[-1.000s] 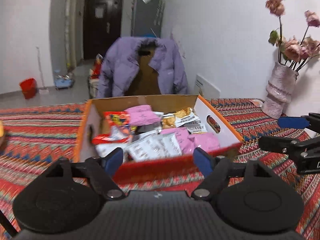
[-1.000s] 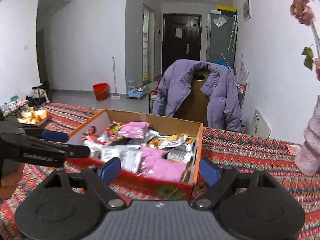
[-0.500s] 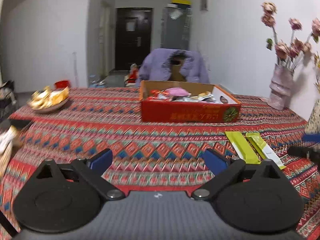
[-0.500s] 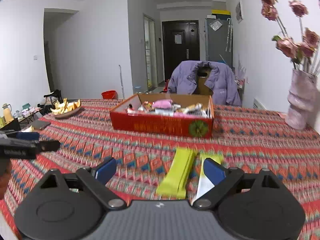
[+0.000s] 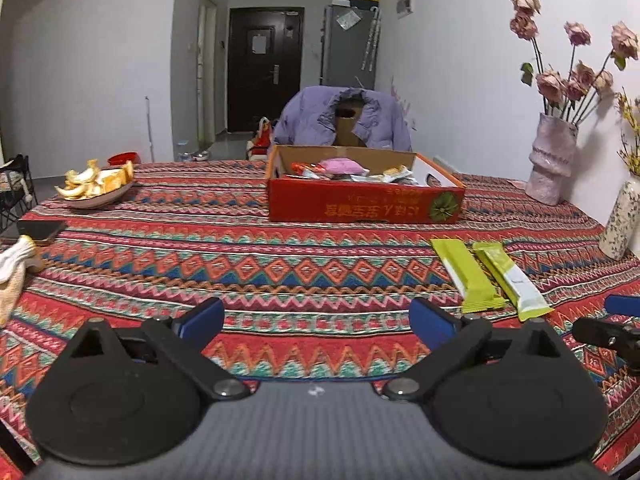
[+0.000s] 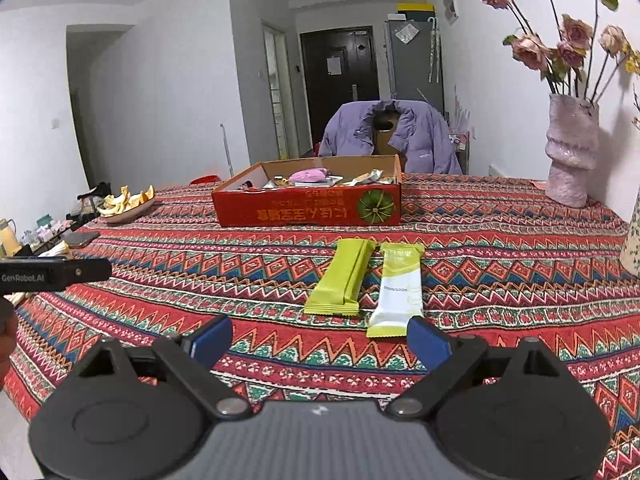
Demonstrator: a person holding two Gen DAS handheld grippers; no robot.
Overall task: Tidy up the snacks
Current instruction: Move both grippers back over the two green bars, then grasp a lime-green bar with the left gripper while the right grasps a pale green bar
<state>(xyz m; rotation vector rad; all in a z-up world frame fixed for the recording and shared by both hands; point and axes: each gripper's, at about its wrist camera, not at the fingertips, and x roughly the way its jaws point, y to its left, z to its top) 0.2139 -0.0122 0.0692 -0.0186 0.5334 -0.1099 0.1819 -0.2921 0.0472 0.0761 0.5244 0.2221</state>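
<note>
A red cardboard box (image 5: 364,208) holding several snack packets stands far across the patterned table; the right wrist view shows the same box (image 6: 308,210). Two green snack bars lie side by side on the cloth, one plain green (image 6: 344,276) and one green and white (image 6: 400,288), just ahead of my right gripper (image 6: 319,336). That gripper is open with nothing between its fingers. My left gripper (image 5: 316,316) is also open and empty over bare cloth, and the bars (image 5: 466,276) lie to its right.
A plate of orange peels (image 5: 96,188) and a dark phone (image 5: 40,230) sit at the left. Two vases (image 5: 550,160) (image 5: 620,224) stand at the right edge. A chair with a purple jacket (image 5: 344,120) is behind the box.
Both grippers have pulled back from over the box toward the near side of the table, and their jaws stand wider. The two green bars have come into view.
</note>
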